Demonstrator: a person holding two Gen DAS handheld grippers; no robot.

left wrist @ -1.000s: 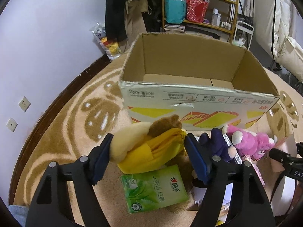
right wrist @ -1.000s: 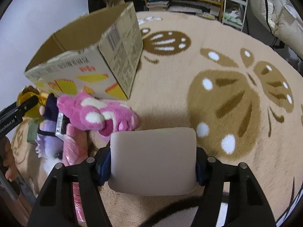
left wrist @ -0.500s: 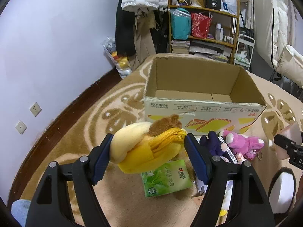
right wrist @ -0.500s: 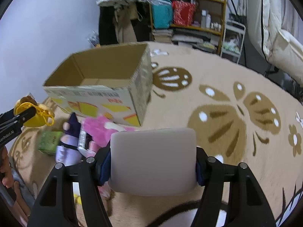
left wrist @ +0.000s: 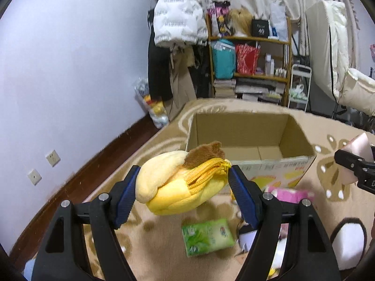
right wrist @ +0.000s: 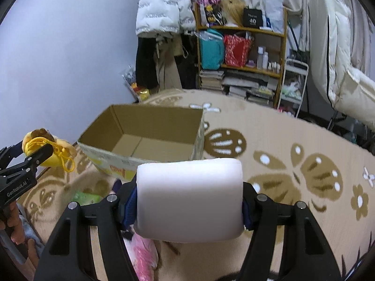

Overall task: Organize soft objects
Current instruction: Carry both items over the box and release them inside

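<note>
My left gripper [left wrist: 184, 185] is shut on a yellow plush pouch [left wrist: 180, 187] with a zipper and a brown top, held in the air in front of the open cardboard box [left wrist: 248, 138]. My right gripper [right wrist: 188, 199] is shut on a white foam block [right wrist: 189, 199], held above the rug near the box [right wrist: 145, 140]. The box looks empty inside. In the right wrist view the left gripper with the pouch [right wrist: 44, 149] shows at the left edge. In the left wrist view the block [left wrist: 358, 154] shows at the right edge.
On the patterned rug [right wrist: 293, 164] lie a green tissue pack [left wrist: 207, 236], a pink plush toy [left wrist: 290, 193] and other soft items below the grippers. A cluttered shelf [right wrist: 241, 53], hanging coats and a white jacket [left wrist: 175, 23] stand behind the box. The wall is at the left.
Both grippers have risen well above the rug with their loads. The box and the toys on the floor now appear lower and farther away, and the box's inside is in view.
</note>
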